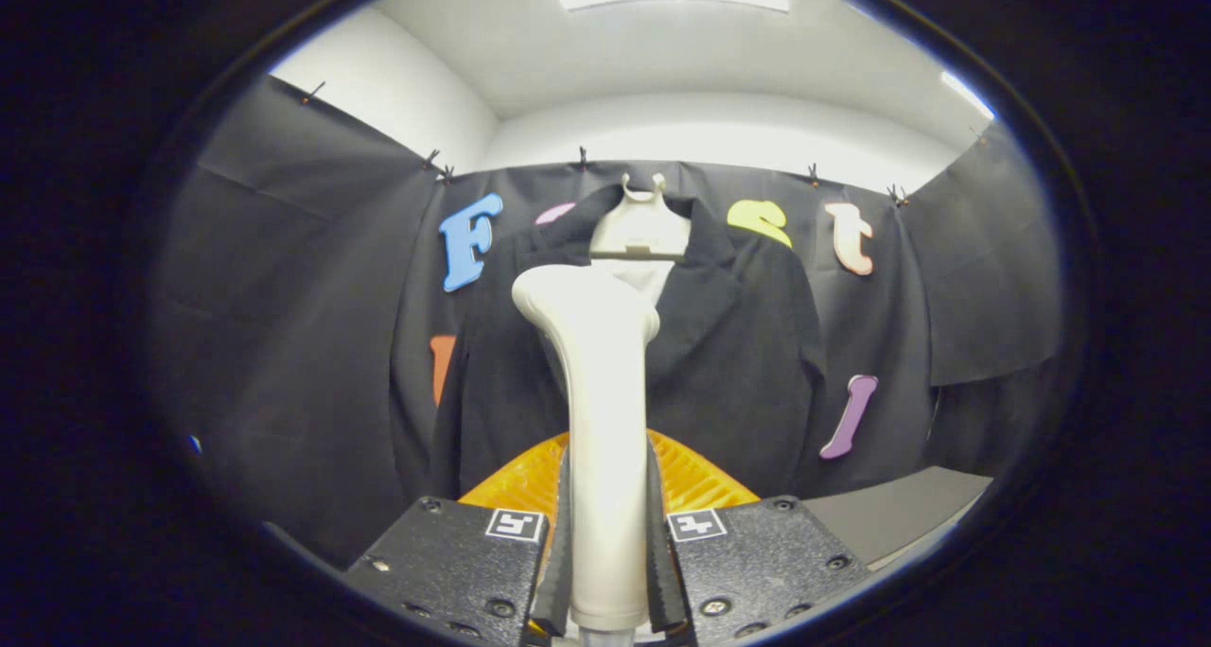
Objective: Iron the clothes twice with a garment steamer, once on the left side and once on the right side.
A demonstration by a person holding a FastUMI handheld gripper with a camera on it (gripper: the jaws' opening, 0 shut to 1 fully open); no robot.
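As the gripper view was taken, the gripper [607, 571] was seen with its two fingers [560, 557] clamped on the handle of a pale garment steamer [601, 420], one finger pressed against each side of the handle. The steamer was held upright between the fingers, its handle rising from between them and widening into a rounded head that was bent slightly toward the left, well above the fingertips. Just behind the handle, directly beyond the fingers, an orange ribbed piece [695, 477] was seen spreading out to both sides; what it belonged to could not be told.

Further beyond the fingers, a dark jacket [747, 363] was hung on a light-coloured hanger [640, 226] against the black cloth wall of the booth. The jacket was found straight ahead of the steamer head, so that the head was overlapped with the jacket's open collar and the pale panel below the hanger. Whether the steamer head was touching the jacket could not be told. A grey tabletop [899, 510] was seen beyond the right finger, below the jacket's hem, and a white ceiling was shown above the cloth wall.
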